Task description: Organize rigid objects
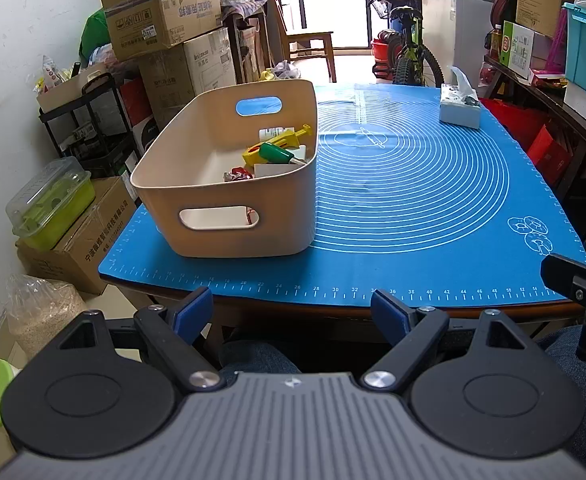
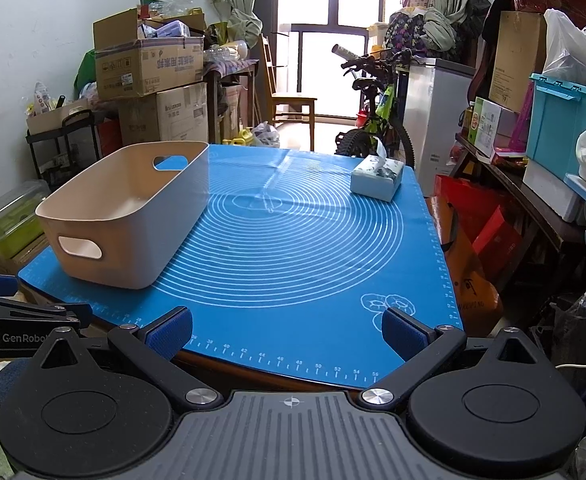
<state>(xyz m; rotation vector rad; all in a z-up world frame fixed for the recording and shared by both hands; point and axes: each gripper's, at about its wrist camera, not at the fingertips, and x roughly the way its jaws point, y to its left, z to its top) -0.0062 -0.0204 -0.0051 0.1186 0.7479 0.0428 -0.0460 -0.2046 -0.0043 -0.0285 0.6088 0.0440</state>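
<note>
A beige plastic bin (image 1: 229, 184) with handle cut-outs stands on the left of the blue mat (image 1: 413, 200). Inside it lie a yellow tool (image 1: 281, 142), a green-handled item (image 1: 279, 154), a red piece (image 1: 239, 174) and white items. The bin also shows in the right wrist view (image 2: 125, 216), where its contents are hidden by its wall. My left gripper (image 1: 293, 316) is open and empty, held off the table's near edge. My right gripper (image 2: 289, 334) is open and empty over the mat's near edge (image 2: 285, 320).
A tissue box (image 1: 459, 106) sits at the mat's far right, also in the right wrist view (image 2: 377, 178). Cardboard boxes (image 1: 165, 20) and a black cart (image 1: 89, 120) crowd the left. A bicycle (image 1: 409, 44) stands behind the table. Shelves with boxes line the right (image 2: 533, 140).
</note>
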